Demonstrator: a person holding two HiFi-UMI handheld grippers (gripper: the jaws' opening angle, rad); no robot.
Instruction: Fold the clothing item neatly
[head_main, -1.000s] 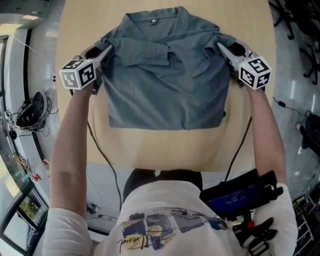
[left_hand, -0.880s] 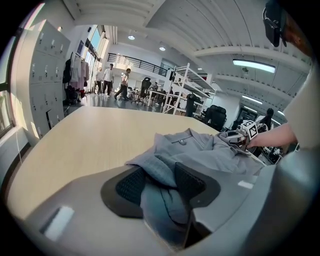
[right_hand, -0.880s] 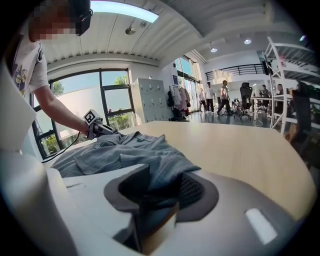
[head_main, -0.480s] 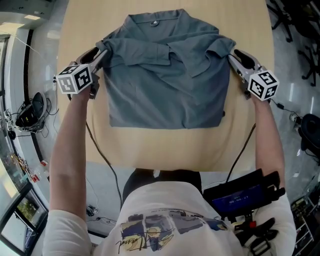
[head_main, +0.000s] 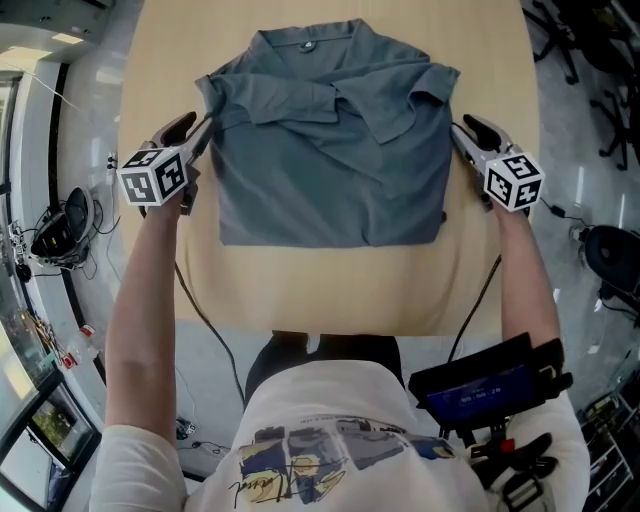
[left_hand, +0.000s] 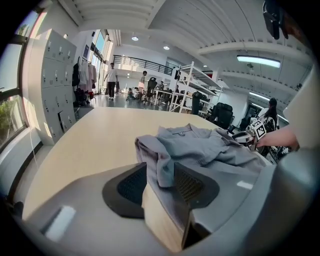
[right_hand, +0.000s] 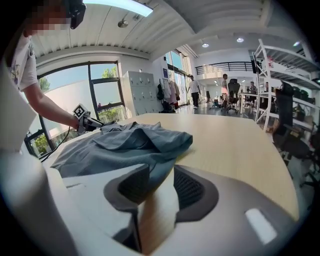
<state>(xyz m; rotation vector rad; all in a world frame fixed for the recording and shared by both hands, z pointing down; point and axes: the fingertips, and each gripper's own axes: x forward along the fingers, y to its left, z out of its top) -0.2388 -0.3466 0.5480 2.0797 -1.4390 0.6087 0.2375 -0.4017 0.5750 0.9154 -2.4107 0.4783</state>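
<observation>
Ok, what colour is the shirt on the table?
Plain grey-blue shirt, clearest in the head view.

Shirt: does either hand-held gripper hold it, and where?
Nothing is gripped. The shirt's edges lie loose between the open jaws of the left hand-held gripper and right hand-held gripper; the left jaws have just been closing, the right opening.

Wood tbl, lockers, shelf rack.

Counter: far edge cut off, 12 o'clock, head view.
Shirt: chest hidden under folded-in sleeves.
Screen: print too small to read, 5 o'clock.
Distant people: tiny, featureless, 11 o'clock, left gripper view.
Person: face blurred over, 11 o'clock, right gripper view.
</observation>
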